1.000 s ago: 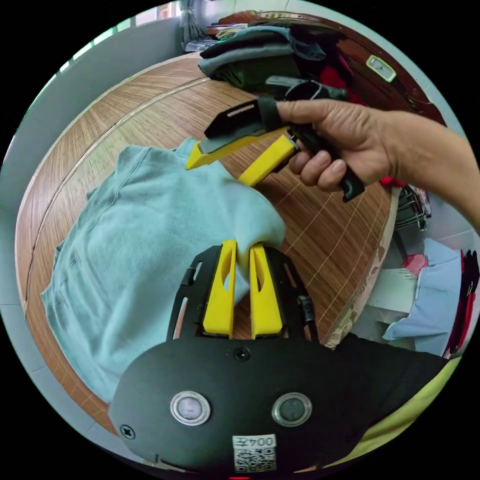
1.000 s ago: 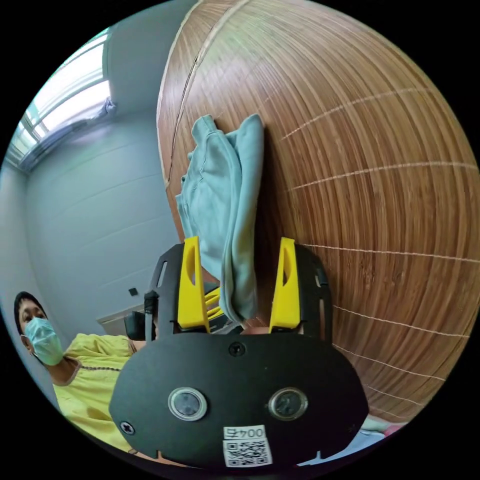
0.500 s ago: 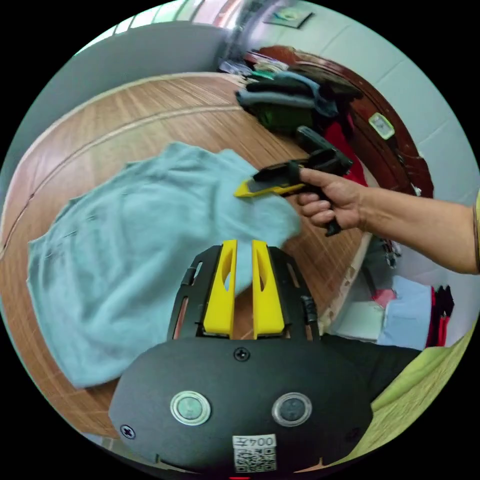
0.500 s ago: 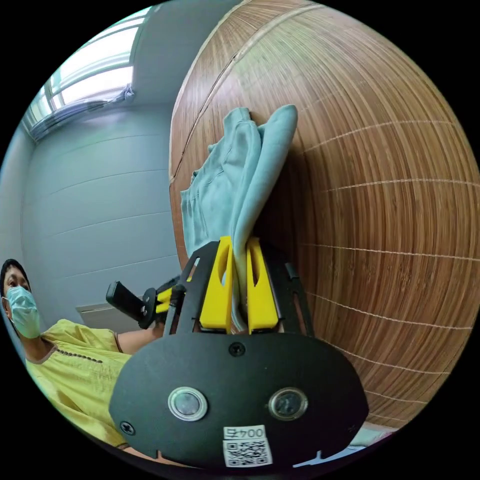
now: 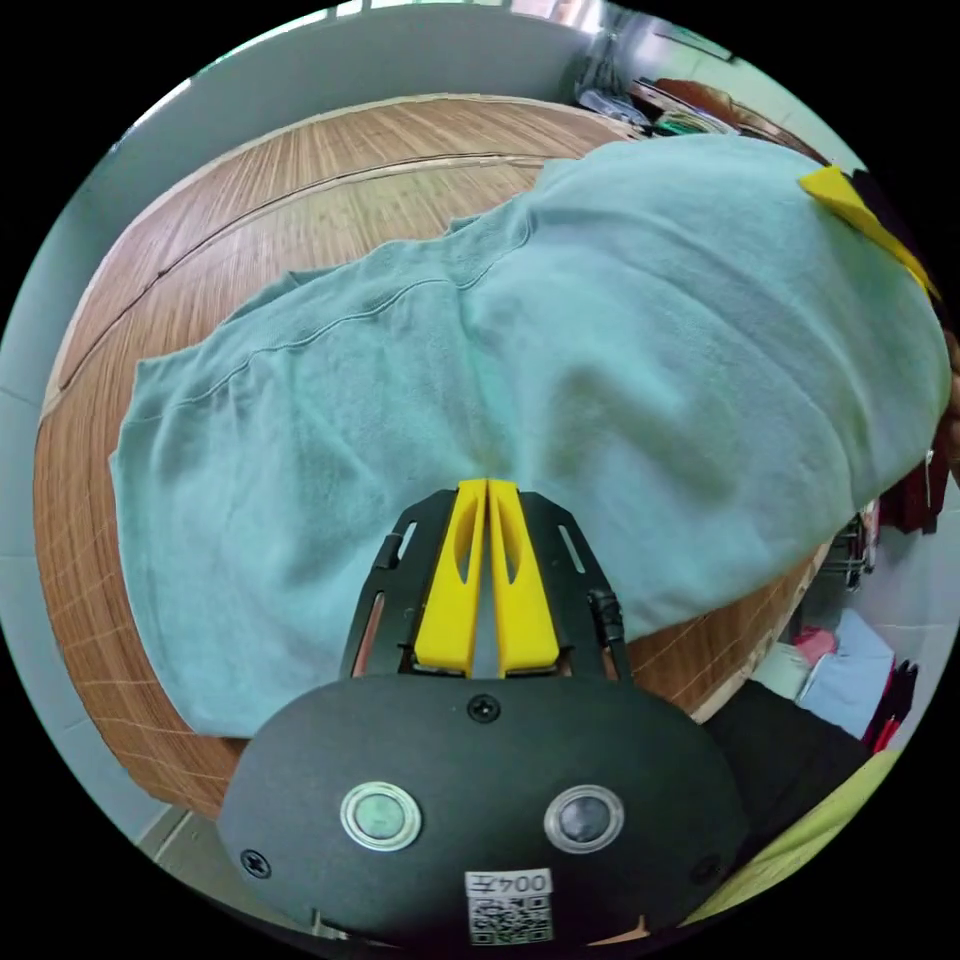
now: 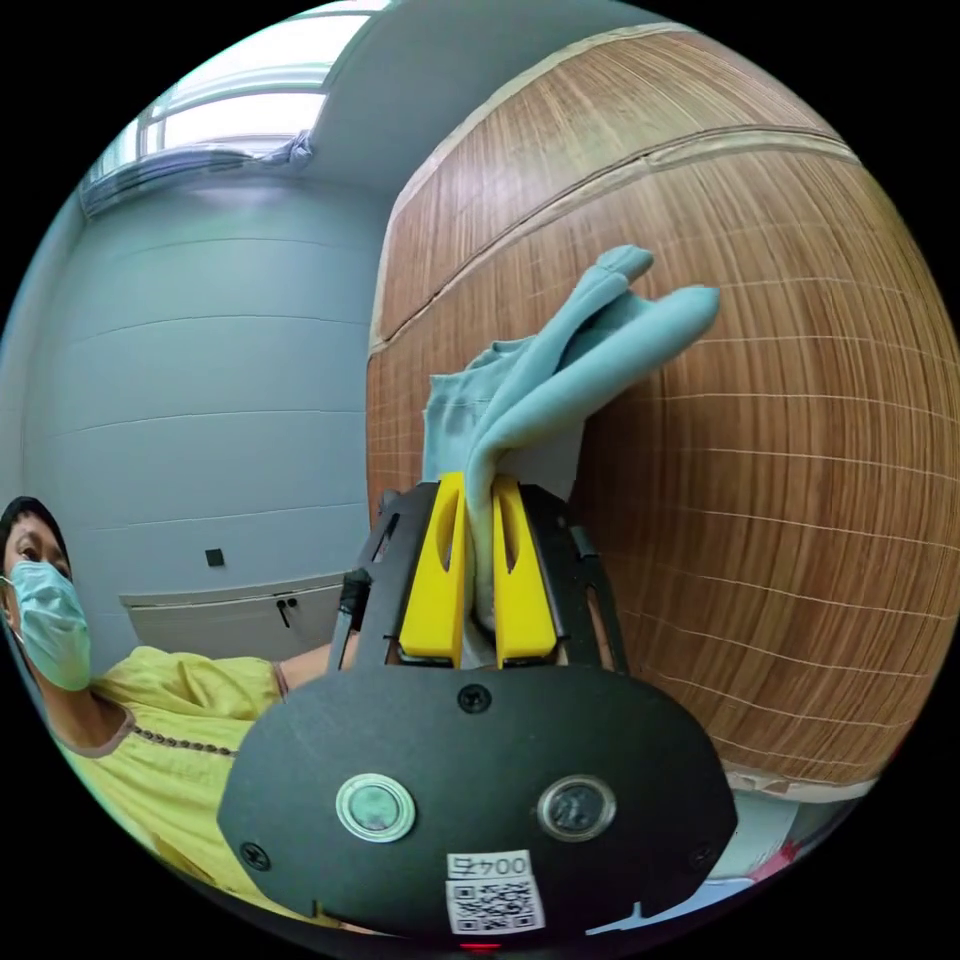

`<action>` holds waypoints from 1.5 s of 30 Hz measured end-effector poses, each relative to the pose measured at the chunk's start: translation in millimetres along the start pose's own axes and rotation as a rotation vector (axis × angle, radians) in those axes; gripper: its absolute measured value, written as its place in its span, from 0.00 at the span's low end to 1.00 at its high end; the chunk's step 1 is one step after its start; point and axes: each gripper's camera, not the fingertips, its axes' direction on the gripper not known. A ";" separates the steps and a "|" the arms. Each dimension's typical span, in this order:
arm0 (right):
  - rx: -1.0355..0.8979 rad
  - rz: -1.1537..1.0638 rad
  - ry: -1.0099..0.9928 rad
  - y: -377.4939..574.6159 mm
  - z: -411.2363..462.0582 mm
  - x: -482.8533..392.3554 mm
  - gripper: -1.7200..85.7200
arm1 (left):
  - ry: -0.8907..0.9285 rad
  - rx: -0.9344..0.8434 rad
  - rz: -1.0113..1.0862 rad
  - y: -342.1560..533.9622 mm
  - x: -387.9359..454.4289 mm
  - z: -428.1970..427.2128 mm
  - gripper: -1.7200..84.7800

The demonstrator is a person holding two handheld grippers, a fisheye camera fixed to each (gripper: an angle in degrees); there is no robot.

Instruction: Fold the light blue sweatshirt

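The light blue sweatshirt (image 5: 520, 380) is stretched wide above a woven bamboo mat (image 5: 250, 200), its near edge lifted. My left gripper (image 5: 487, 487) is shut on that near edge, jaws pressed together with cloth between them. At the upper right, the other gripper's yellow jaw (image 5: 850, 205) presses on the far corner of the cloth. In the right gripper view, my right gripper (image 6: 478, 482) is shut on a fold of the sweatshirt (image 6: 560, 350), which rises from the jaws and hangs in front of the mat (image 6: 780, 420).
A person in a yellow top and face mask (image 6: 130, 690) stands beside the mat's edge. Clothes are piled past the mat's far corner (image 5: 690, 100), and more garments hang at the lower right (image 5: 860, 670). A grey wall (image 6: 200, 350) runs behind.
The right gripper went from open around the fold to shut on it. Both grippers have lifted and pulled apart, spreading the sweatshirt out wide. The left gripper's jaws are pressed tighter on the cloth.
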 end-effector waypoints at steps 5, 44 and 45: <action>-0.024 -0.081 0.145 0.7 39.6 -95.3 0.08 | 0.109 0.073 -0.104 53.6 -38.1 -34.7 0.02; -0.112 -0.478 0.505 21.0 265.3 -316.0 0.15 | 0.488 0.213 -0.463 257.6 -339.6 -99.3 0.16; -0.127 -0.457 0.521 25.2 259.3 -304.7 0.15 | 0.496 0.216 -0.478 259.0 -342.7 -99.7 0.16</action>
